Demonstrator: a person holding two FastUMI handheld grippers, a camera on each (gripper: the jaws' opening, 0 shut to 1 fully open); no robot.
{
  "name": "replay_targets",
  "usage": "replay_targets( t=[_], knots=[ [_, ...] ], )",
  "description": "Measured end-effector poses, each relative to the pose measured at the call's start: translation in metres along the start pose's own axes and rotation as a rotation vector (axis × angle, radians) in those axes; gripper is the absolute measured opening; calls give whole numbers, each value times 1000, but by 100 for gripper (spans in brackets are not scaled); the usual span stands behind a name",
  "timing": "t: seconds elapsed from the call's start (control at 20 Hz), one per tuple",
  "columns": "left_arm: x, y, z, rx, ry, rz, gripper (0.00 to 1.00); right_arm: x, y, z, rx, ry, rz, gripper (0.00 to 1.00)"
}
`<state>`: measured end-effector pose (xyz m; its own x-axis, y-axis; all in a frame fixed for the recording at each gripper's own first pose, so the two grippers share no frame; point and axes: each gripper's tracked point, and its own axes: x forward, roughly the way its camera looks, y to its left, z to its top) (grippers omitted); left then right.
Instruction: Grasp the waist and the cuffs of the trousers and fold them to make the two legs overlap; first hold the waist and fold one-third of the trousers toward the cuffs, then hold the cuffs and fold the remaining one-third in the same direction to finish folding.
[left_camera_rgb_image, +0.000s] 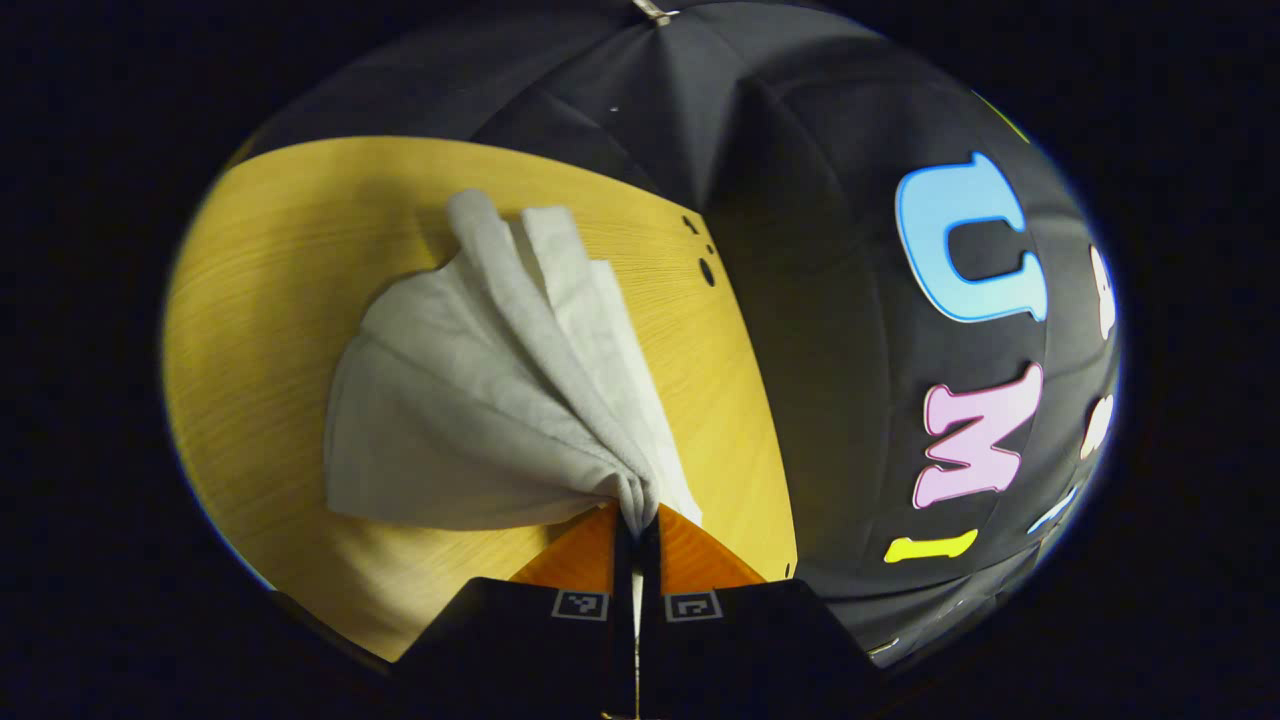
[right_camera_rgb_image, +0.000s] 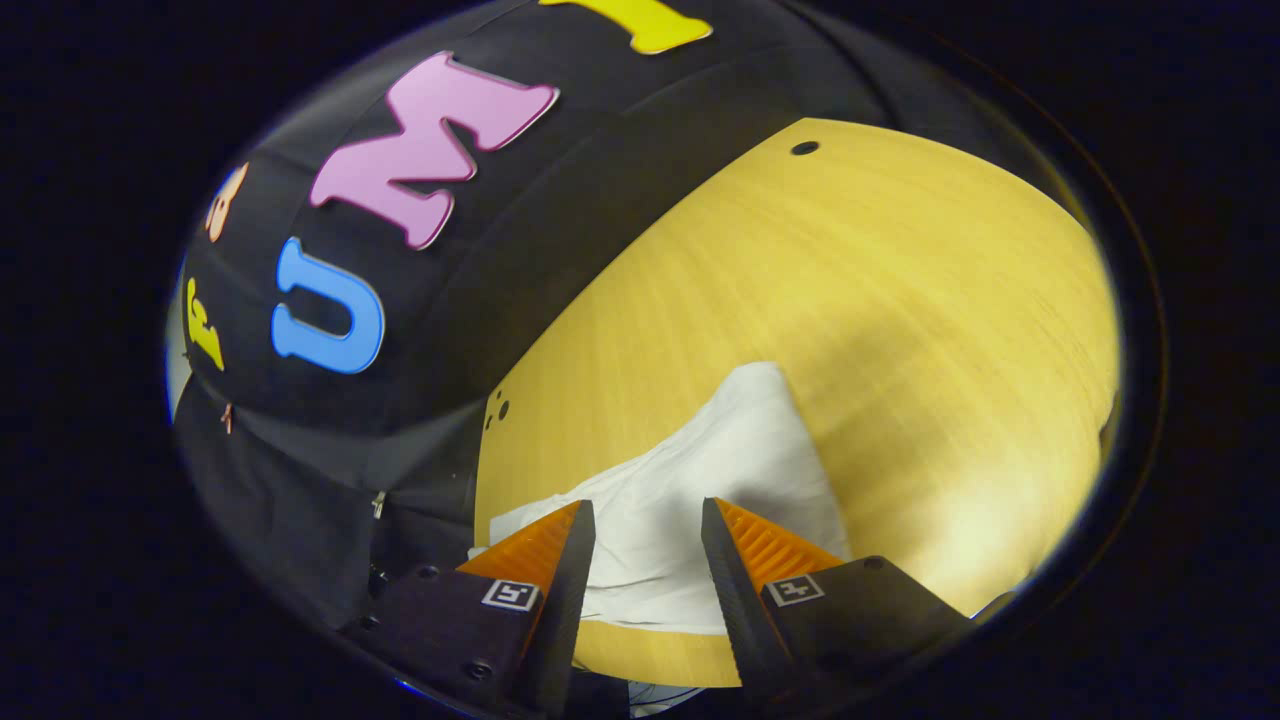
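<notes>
Left gripper view: the left gripper (left_camera_rgb_image: 637, 520) is clamped on a bunched edge of the pale trousers (left_camera_rgb_image: 480, 400), which hang lifted above the wooden worktop (left_camera_rgb_image: 270, 300); carry that edge low and level so the layers don't slip. Right gripper view: the right gripper (right_camera_rgb_image: 648, 540) stands apart over the trousers (right_camera_rgb_image: 720, 470) near the worktop's (right_camera_rgb_image: 900, 300) back edge; it should probably pinch the matching corner before the fold goes over.

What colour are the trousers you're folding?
Plain off-white trousers, no pattern; clearest in the left gripper view, pinched in the left gripper.
</notes>
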<state>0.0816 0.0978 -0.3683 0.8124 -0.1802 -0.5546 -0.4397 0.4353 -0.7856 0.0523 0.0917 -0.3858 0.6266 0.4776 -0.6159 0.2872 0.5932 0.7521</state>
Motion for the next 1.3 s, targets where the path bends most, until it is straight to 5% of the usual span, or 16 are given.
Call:
replay_targets(
  t=[0.3,0.6,1.05,1.3],
  knots=[
    [-8,-90,-9,253,-32,-105,6,-63,-87,52,126,-118,-73,67],
    [-3,-180,-89,672,67,-238,6,-101,-127,60,178,-171,-107,67],
    [20,-167,-208,1314,251,-253,7,-106,-142,51,225,-175,-113,67],
    [25,-151,-244,1789,278,-319,7,-105,-147,47,234,-167,-111,67]
  ],
)
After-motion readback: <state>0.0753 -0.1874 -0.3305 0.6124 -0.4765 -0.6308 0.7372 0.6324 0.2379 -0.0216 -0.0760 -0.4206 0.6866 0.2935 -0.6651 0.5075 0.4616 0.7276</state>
